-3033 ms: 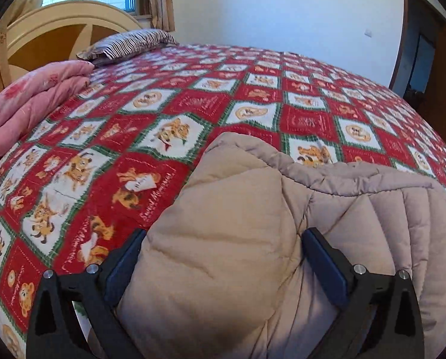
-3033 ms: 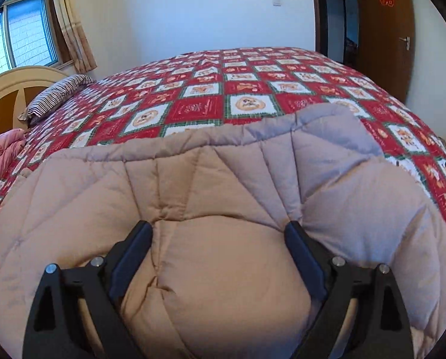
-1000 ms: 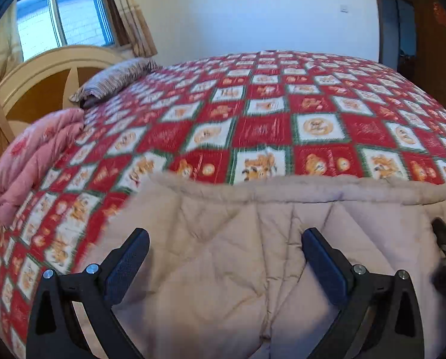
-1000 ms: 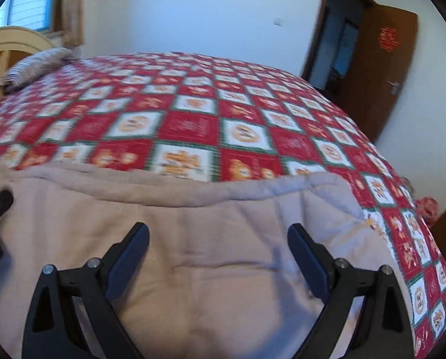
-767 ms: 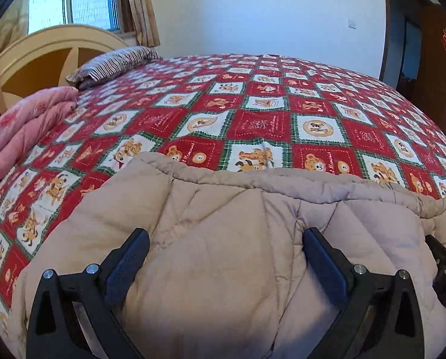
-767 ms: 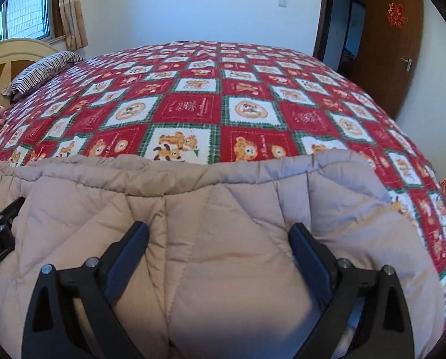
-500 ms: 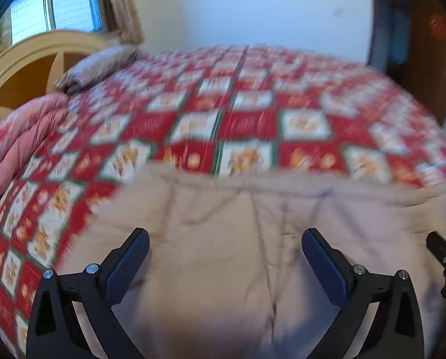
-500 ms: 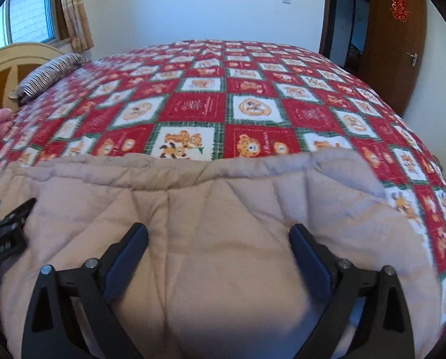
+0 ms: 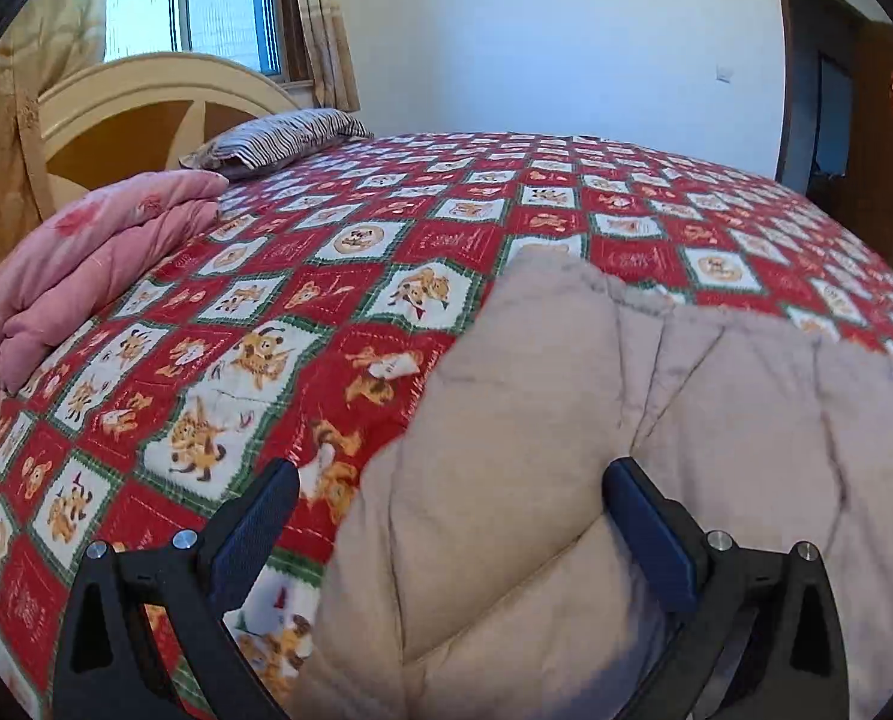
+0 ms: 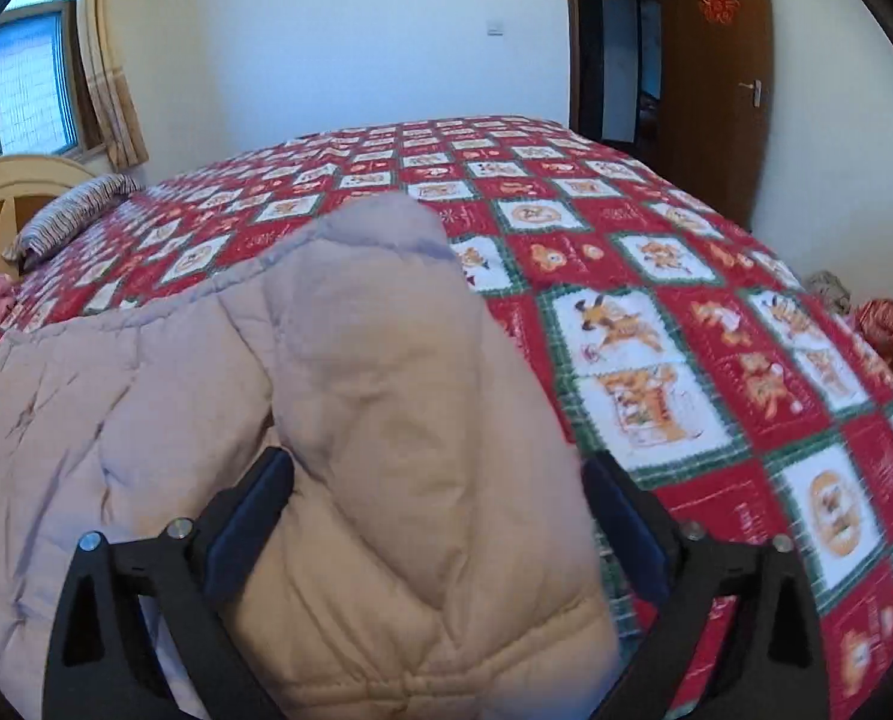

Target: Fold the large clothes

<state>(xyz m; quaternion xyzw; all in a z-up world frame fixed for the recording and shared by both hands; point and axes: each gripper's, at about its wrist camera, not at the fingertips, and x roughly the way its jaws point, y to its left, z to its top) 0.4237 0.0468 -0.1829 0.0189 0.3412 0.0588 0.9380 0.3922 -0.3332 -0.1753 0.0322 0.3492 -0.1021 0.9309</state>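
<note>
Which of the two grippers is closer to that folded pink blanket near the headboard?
Left. The left gripper has the pink blanket just ahead to its left; from the right gripper only its edge shows, far off left.

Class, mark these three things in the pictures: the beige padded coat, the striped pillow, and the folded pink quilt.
beige padded coat (image 9: 716, 420), left wrist view, quilted top surface.
striped pillow (image 9: 284, 141), left wrist view, middle of its top.
folded pink quilt (image 9: 86, 252), left wrist view, upper fold.
</note>
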